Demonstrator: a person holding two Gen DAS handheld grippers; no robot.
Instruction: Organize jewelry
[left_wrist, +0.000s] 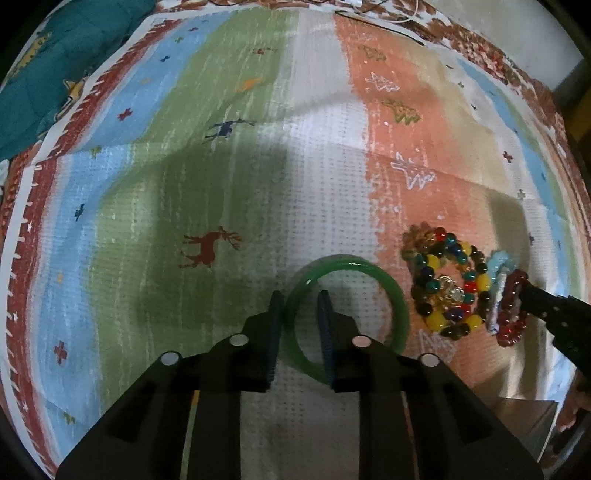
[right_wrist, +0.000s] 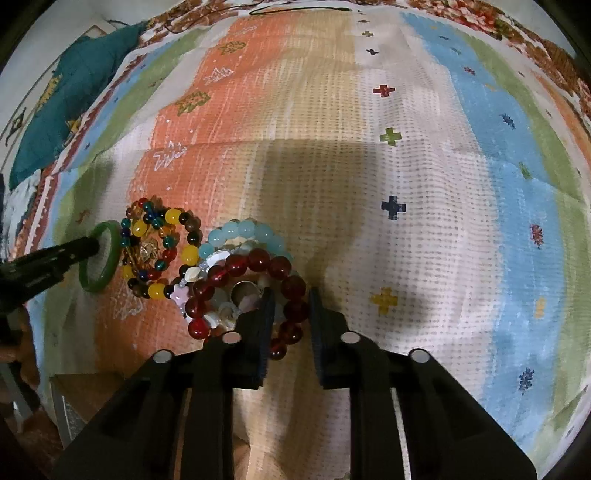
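A green bangle (left_wrist: 391, 291) lies on the striped cloth (left_wrist: 229, 166). My left gripper (left_wrist: 300, 299) is open, its fingers straddling the bangle's left rim; it also shows in the right wrist view (right_wrist: 92, 251). Right of the bangle lies a multicoloured bead bracelet (left_wrist: 448, 288), also in the right wrist view (right_wrist: 162, 251). A dark red bead bracelet (right_wrist: 258, 266) sits on a pale blue bead bracelet (right_wrist: 243, 230) and a shell bracelet (right_wrist: 218, 314). My right gripper (right_wrist: 291, 299) is open, its fingers straddling the red bracelet's right side; it shows in the left wrist view (left_wrist: 524, 295).
A teal quilt (left_wrist: 55, 55) lies at the far left of the cloth. A dark cord (right_wrist: 295, 9) runs along the far edge. A brown floral fabric (left_wrist: 491, 55) borders the cloth. A box corner (left_wrist: 524, 424) stands at the near edge.
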